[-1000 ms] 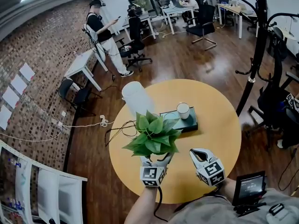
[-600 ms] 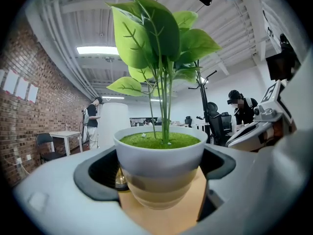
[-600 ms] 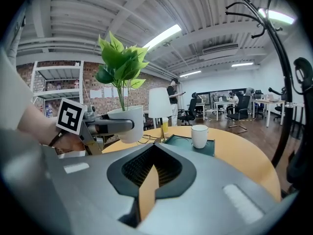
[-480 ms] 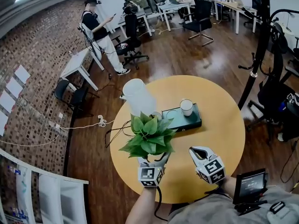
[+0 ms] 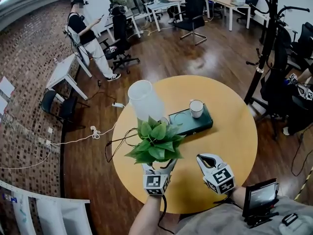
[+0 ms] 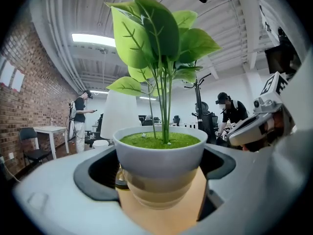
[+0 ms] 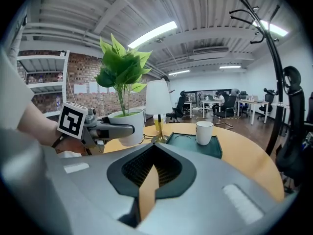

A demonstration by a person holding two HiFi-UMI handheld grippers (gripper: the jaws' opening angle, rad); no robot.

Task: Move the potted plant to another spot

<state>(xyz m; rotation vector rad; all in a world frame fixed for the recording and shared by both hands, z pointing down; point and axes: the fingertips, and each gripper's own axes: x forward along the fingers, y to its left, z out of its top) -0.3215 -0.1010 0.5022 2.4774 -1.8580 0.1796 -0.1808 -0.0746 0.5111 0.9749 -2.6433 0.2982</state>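
Note:
The potted plant (image 5: 155, 143) has broad green leaves and a white pot (image 6: 160, 151) topped with green moss. My left gripper (image 5: 159, 166) is shut on the pot, one jaw pressing on each side; in the head view the leaves hide the pot. The right gripper view shows the pot (image 7: 128, 126) in the left gripper (image 7: 115, 129) at the table's near left; I cannot tell if it is off the tabletop. My right gripper (image 5: 203, 158) hovers just right of the plant, shut with nothing in it.
The round yellow table (image 5: 230, 146) carries a white-shaded lamp (image 5: 143, 99) just behind the plant and a dark green tray (image 5: 193, 123) with a white cup (image 5: 196, 108). A black coat stand (image 5: 266, 38) rises at the right. A person (image 5: 83, 38) stands far left.
The head view has swung a little. My left gripper keeps its hold on the pot and has barely shifted against the table. The right gripper stays where it was.

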